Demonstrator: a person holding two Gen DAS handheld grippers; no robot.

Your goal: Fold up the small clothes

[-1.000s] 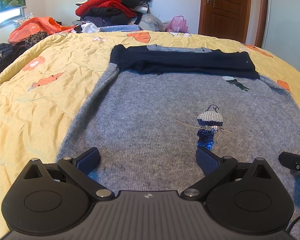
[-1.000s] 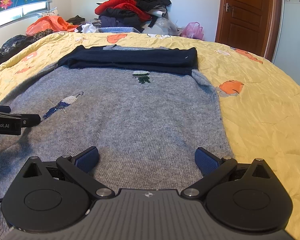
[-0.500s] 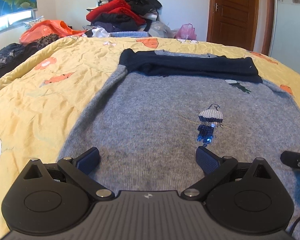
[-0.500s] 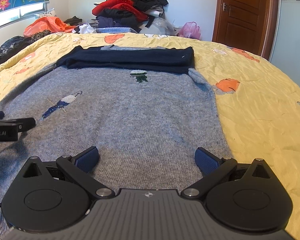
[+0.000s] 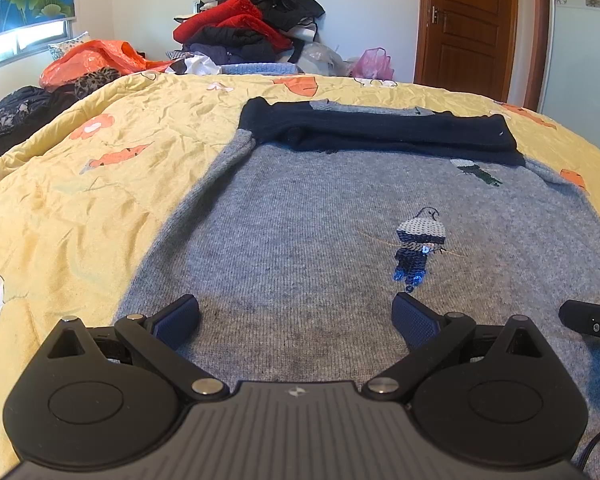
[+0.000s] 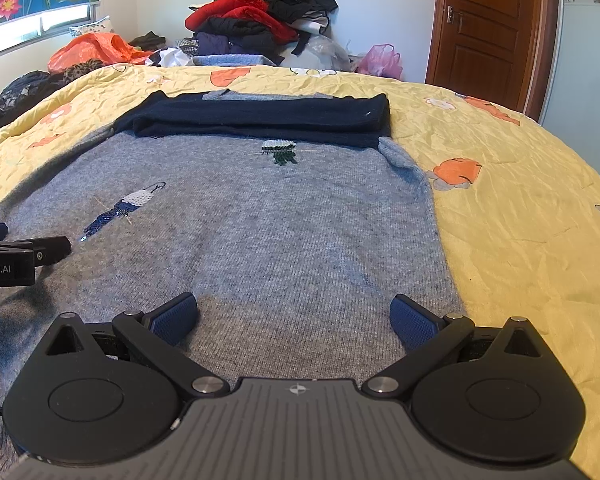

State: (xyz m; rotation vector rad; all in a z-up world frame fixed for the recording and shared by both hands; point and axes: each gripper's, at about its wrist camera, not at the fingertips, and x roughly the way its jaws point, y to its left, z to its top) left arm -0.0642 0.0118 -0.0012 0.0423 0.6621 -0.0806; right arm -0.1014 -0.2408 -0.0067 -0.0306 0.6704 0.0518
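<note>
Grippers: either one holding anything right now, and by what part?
Nothing held. Left gripper and right gripper both stand open over the near part of the grey sweater, with no cloth between the fingers.

Black hand-held gripper [image 5: 296, 316], blue textured pads [image 5: 178, 318], silver screws

Left tool [image 5: 296, 316] and right tool [image 6: 294, 314] gape wide (2 side by side).

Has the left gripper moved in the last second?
Yes. The left gripper has tilted upward and turned left: the door sits lower and further right in its view. Its jaws stay open.
</note>
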